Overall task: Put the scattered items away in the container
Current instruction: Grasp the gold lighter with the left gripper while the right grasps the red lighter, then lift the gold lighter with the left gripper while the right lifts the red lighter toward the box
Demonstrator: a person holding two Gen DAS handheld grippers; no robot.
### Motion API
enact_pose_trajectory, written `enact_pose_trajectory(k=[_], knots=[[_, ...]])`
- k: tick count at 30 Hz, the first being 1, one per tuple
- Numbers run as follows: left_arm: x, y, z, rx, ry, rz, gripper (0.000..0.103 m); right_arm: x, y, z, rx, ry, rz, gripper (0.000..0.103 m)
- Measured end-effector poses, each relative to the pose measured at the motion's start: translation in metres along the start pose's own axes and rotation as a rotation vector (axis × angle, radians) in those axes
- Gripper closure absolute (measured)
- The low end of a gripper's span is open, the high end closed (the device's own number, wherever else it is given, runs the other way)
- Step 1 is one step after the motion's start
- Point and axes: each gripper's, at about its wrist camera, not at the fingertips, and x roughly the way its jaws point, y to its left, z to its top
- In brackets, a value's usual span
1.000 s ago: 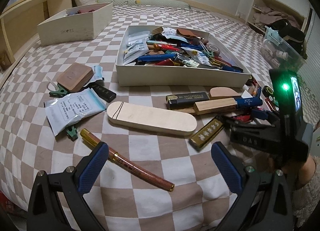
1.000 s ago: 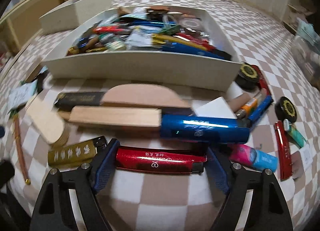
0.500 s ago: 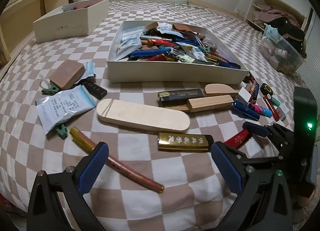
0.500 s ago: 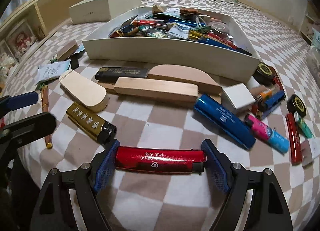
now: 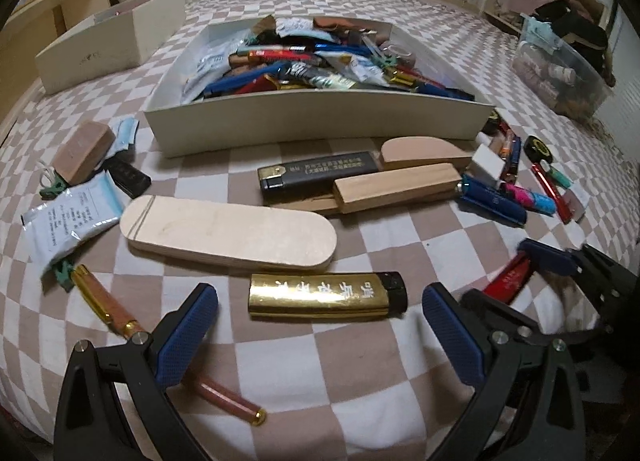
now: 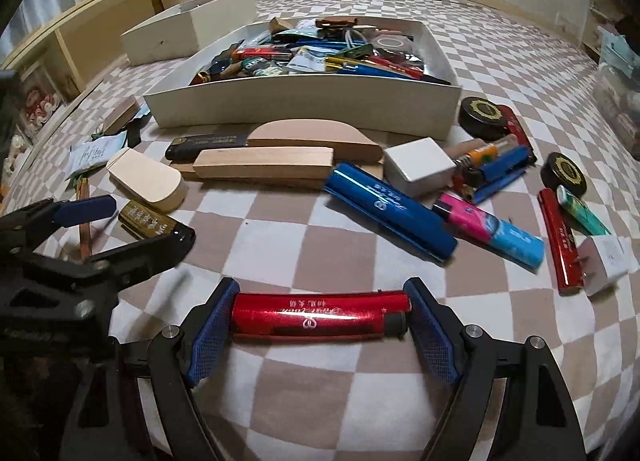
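The left gripper [image 5: 320,337] is seen with jaws spread wide, the gold lighter [image 5: 327,296] lying between its pads, apparently untouched. To the right, the red lighter [image 6: 320,315] is pinched lengthwise by the right gripper [image 6: 320,325], above the checked cover [image 6: 280,237] and well short of the cream container [image 6: 304,103].

Gold metal lighter with black cap [image 5: 327,296], just in front of the long pale wooden board [image 5: 228,232]: engraved Chinese characters, upside down, not readable. Glossy red lighter [image 6: 320,316]: inverted silver script and logo, illegible. Black lighter [image 5: 318,174] behind the board: gold print, too small.
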Motion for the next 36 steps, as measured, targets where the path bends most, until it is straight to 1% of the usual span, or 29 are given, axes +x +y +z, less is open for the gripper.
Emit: enact_pose_trajectory(k=[4,6,8,9,16,21,26,31,32,33,35,36], knots=[[0.007,0.001,-0.001,0.003,-0.002,0.028,0.000,-0.002,-0.003,-0.002,0.009,-0.003,-0.005,0.020],[0.008,-0.001,-0.002,0.013,-0.008,0.036,0.000,-0.002,-0.003,-0.003,0.008,-0.005,-0.014,0.018],[0.009,-0.001,-0.003,0.022,-0.013,0.040,0.000,-0.003,-0.004,-0.004,0.008,-0.006,-0.035,0.012],[0.008,-0.001,-0.004,0.024,-0.017,0.042,0.001,-0.003,-0.004,-0.005,0.010,-0.007,-0.042,0.012],[0.001,0.005,-0.009,0.015,-0.045,0.044,0.021,-0.009,-0.008,-0.010,0.023,-0.007,-0.044,0.012],[-0.002,0.006,-0.012,0.021,-0.051,0.032,0.021,-0.010,-0.006,-0.013,0.010,-0.007,-0.051,0.012],[-0.007,0.005,-0.018,0.028,-0.050,0.027,0.021,-0.012,-0.005,-0.013,0.008,-0.006,-0.036,0.021],[-0.011,0.004,-0.024,0.029,-0.047,0.019,0.021,-0.014,-0.004,-0.015,0.009,0.000,-0.025,0.022],[-0.012,0.004,-0.025,0.029,-0.046,0.018,0.021,-0.014,-0.004,-0.016,0.008,0.002,-0.022,0.029],[-0.012,0.004,-0.025,0.029,-0.046,0.017,0.021,-0.015,-0.003,-0.017,0.009,0.002,-0.020,0.031],[-0.013,0.003,-0.027,0.029,-0.046,0.015,0.021,-0.018,-0.002,-0.019,0.010,-0.002,-0.016,0.039],[-0.014,0.003,-0.027,0.029,-0.047,0.014,0.021,-0.019,-0.002,-0.019,0.012,-0.003,-0.013,0.041]])
